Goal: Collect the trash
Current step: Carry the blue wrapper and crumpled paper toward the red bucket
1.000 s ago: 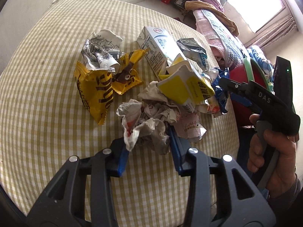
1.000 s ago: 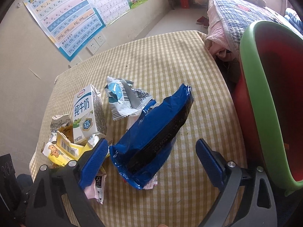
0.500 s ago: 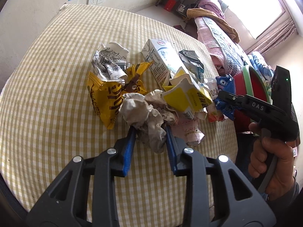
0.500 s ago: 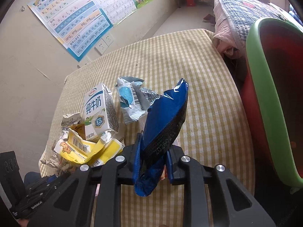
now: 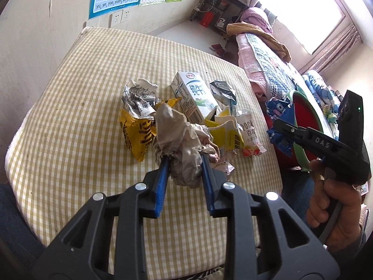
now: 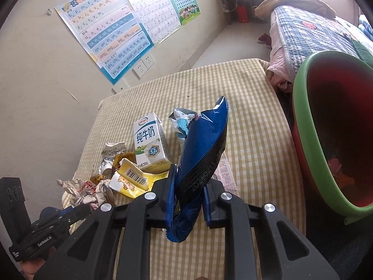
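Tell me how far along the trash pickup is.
Done: hard to tell; the bin shows only a scrap or two inside. In hand: the left gripper is closing on a paper wad; the right gripper is shut on a blue bag. Left on the table: milk carton, yellow wrapper, yellow box, other wrappers.

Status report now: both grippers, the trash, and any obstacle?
Left gripper closing on crumpled brown paper wad. Right gripper shut on blue foil snack bag. Green-rimmed red basin alongside, nothing blocking.
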### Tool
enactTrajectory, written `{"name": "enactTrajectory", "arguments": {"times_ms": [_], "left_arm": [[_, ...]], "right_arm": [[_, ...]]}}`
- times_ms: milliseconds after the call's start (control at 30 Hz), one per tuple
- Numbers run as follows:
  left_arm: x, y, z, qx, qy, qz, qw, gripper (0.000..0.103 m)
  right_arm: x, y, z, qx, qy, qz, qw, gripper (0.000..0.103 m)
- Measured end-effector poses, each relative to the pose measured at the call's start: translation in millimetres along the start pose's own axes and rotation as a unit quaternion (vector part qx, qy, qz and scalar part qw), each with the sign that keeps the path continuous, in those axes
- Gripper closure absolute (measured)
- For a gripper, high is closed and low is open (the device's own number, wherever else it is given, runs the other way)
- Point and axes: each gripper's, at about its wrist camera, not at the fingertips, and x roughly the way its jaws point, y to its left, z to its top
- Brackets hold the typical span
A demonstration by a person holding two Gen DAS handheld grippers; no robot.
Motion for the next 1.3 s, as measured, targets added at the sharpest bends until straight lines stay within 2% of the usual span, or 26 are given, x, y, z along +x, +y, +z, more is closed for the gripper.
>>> {"name": "enactTrajectory", "arguments": {"times_ms": [333,700,1300], "left_arm": [[-29,-18,20,0.006,-0.031,0.004,0.9995,0.077],[-35,-56,48,0.031,-0.055,-0.026,0.9977,0.077],[6,-139,77,0.081,-0.036,-0.085,0.9924,0.077]], "right_arm": [[-27,3,-4,-0.011,-0.013,0.0,1.0,0.084],[-60,-2,0,-0.022,-0.062,-0.004,0.998,0.084],[-101,-94,12,0.054,-0.11,-0.047,0.991,0.084]]}}
